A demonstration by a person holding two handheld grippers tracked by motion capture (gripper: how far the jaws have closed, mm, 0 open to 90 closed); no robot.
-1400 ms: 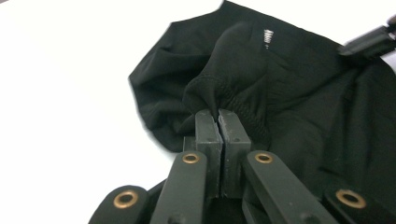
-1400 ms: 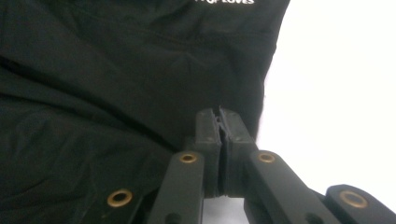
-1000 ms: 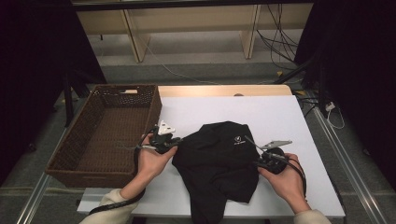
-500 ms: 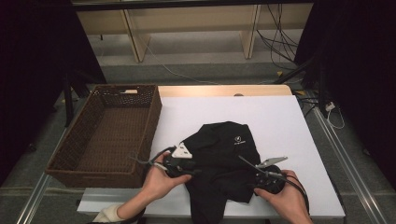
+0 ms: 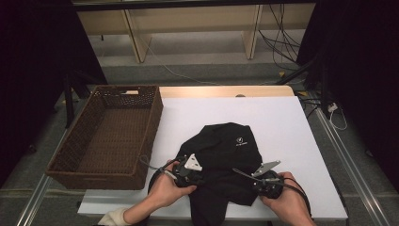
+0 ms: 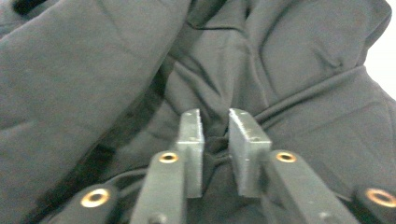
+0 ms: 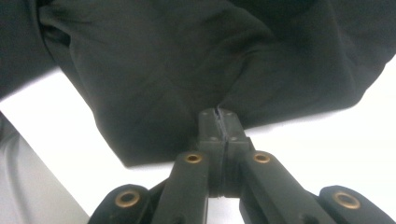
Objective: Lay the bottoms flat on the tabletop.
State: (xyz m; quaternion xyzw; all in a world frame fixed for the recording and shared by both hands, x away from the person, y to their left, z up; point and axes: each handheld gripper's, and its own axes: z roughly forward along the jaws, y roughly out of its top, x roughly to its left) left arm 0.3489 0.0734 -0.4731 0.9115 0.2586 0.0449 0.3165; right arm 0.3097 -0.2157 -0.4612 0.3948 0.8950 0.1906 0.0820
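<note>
A black garment (image 5: 226, 150) with a small white logo lies crumpled on the white table (image 5: 282, 117), its lower part hanging over the near edge. My left gripper (image 5: 200, 178) is at the garment's left side. In the left gripper view its jaws (image 6: 215, 123) have just been closing and pinch a thick fold of the dark cloth (image 6: 280, 60). My right gripper (image 5: 253, 181) is at the garment's lower right. Its jaws (image 7: 218, 114) have just closed tight on the hem of the cloth (image 7: 163, 70), which puckers at their tips.
A brown wicker basket (image 5: 153, 122) stands on the left part of the table, with nothing inside it. Bare white table lies beyond and to the right of the garment. Shelving legs and cables are on the floor behind.
Both hands have come toward the near edge, from the garment's sides to its lower part. Both grippers opened on the way and have closed on the cloth again.
</note>
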